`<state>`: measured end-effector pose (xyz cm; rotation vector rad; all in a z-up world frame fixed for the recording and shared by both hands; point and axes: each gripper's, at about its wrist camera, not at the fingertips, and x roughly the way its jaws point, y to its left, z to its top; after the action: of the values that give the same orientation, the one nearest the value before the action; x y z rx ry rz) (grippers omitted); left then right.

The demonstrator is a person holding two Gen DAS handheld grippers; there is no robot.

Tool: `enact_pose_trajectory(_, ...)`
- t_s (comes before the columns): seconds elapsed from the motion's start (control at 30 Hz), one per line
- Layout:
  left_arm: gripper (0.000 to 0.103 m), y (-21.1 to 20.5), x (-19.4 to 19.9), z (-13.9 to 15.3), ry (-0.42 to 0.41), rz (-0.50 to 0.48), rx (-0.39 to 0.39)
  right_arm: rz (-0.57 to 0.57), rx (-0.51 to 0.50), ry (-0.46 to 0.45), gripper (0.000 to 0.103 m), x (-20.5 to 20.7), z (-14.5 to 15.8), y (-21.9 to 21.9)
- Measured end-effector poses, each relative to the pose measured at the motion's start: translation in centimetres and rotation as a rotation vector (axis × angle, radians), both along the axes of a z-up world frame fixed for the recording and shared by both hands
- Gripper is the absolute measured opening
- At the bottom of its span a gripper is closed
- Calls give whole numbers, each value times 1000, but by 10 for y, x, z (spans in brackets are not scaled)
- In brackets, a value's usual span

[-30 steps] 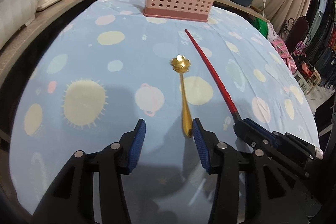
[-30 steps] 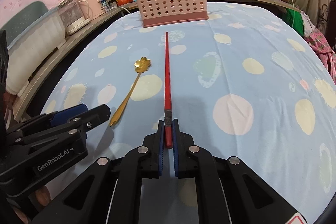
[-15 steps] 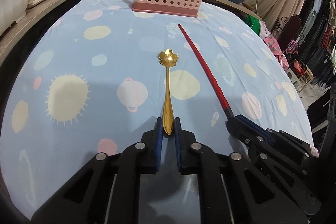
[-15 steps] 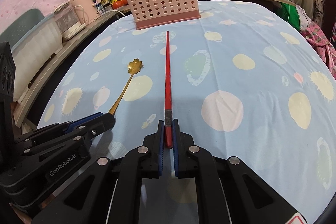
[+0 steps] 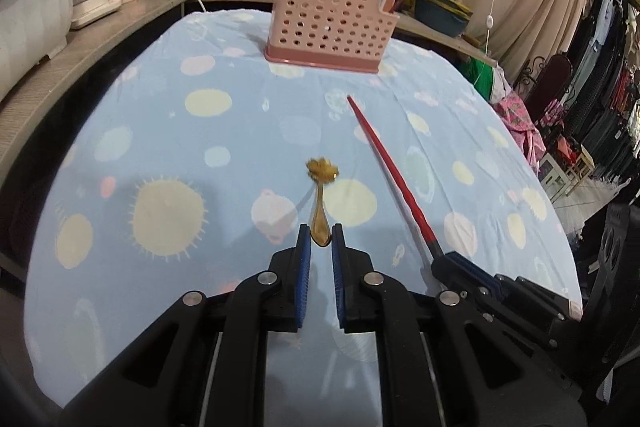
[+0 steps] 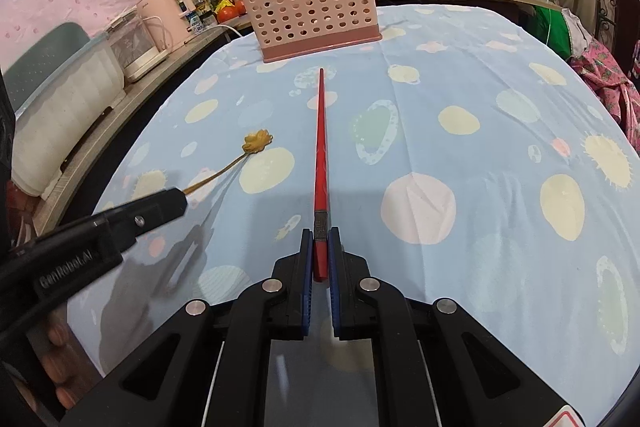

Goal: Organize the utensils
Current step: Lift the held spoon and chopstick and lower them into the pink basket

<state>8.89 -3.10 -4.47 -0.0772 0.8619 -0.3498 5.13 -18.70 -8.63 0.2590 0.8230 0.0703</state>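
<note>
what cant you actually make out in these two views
- Inside of the pink perforated plastic caddy: both views show only its front wall, so the contents stay hidden.
- Gold flower-shaped spoon: motion-blurred in both views, so bowl detail is unreadable.
- Handle end of the red chopstick: covered by the right gripper.
- Left gripper: its own fingers hide the spoon's tail.

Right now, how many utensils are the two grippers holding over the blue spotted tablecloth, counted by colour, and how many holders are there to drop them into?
Gold flower-headed metal spoon: 1, in the left gripper
Red plastic chopstick: 1, in the right gripper
Pink perforated plastic utensil basket: 1
Total: 3
</note>
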Motion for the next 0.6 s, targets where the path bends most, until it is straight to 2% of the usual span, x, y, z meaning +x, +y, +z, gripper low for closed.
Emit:
enact_pose_trajectory(0.33,10,9,11,30,-79,17,3,-3,22,-32,7,-6,17,-7)
enact_pose_trajectory(0.4,2,10,14,34,-90,15,4,-2,24,-40,7,-6,21,-8)
enact_pose_trajectory(0.6,1,9,20,42,-125,3,0,-5,32,-57,7,-6,30,-11)
